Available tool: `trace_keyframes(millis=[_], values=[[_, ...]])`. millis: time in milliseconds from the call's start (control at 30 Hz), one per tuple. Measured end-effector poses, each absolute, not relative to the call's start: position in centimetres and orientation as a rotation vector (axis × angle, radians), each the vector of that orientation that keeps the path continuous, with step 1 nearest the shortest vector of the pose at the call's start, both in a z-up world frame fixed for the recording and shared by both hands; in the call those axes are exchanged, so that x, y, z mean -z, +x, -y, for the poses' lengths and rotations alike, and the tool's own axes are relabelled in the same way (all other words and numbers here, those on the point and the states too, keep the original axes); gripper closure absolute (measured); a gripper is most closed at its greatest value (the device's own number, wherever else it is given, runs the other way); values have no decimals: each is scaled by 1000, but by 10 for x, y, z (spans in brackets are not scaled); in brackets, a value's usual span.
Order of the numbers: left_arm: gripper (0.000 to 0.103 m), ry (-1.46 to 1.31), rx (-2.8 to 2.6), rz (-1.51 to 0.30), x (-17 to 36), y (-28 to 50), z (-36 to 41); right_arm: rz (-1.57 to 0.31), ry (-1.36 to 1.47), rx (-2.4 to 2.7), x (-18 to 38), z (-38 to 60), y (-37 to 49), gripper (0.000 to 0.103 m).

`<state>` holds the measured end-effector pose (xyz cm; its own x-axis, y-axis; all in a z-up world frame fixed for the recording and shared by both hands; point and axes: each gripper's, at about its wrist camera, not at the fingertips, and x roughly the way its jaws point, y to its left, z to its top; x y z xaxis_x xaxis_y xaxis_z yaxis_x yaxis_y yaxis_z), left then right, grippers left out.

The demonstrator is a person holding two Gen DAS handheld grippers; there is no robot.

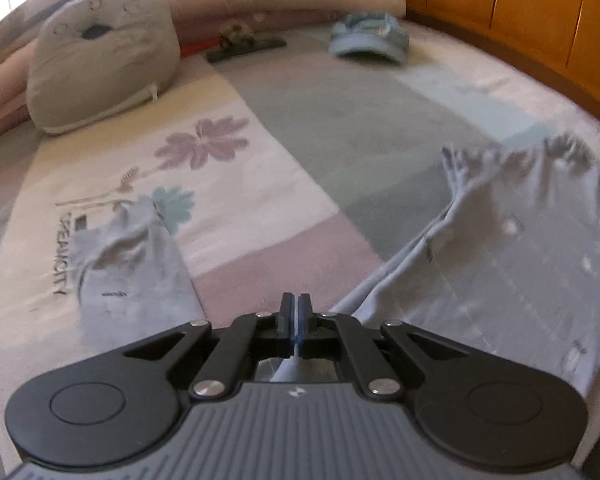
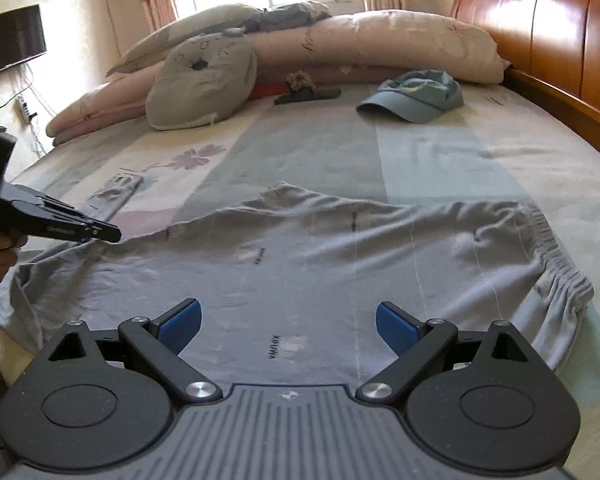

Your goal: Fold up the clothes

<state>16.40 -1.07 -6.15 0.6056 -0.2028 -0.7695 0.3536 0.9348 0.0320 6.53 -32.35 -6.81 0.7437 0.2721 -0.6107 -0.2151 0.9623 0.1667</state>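
The folding is only starting, as far as the pictures show: the grey trousers lie spread flat across the near half of the bed, waistband toward the headboard side, legs running toward the opposite edge, and no fold has been made. One leg end lies apart on the flowered part of the sheet, away from the rest. The left gripper has its fingers clenched on a thin pinch of trouser cloth, which shows between the pads and hangs under them; in the right wrist view it stands at the leg end of the garment, with the cloth drawn up toward it. The right gripper hangs over the near edge of the trousers with its fingers spread wide and nothing between them. Left to do, by my judgement: bring the legs together, double the length over, and smooth it. A cap and pillow lie well apart near the far edge.
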Motion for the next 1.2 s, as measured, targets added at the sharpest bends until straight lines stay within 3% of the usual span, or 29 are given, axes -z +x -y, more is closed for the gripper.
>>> trace_keyframes(millis=[133, 300, 500, 700, 867, 1033, 1200], values=[[97, 157, 406, -810, 40, 142, 21, -701, 79, -282, 74, 319, 63, 6], [71, 156, 531, -856, 52, 113, 57, -743, 5, -270, 88, 304, 60, 6], [68, 113, 501, -894, 81, 88, 65, -757, -61, -271, 100, 297, 55, 2], [57, -44, 435, -913, 80, 58, 40, -749, -61, -269, 103, 295, 54, 0], [38, -52, 382, -919, 70, 49, 33, -742, -59, -261, 104, 294, 54, 0], [28, -54, 303, -874, 48, 48, 23, -751, -46, -254, 101, 295, 54, 0], [24, -2, 294, -866, 25, 53, -7, -764, 135, -372, 84, 304, 66, 0]])
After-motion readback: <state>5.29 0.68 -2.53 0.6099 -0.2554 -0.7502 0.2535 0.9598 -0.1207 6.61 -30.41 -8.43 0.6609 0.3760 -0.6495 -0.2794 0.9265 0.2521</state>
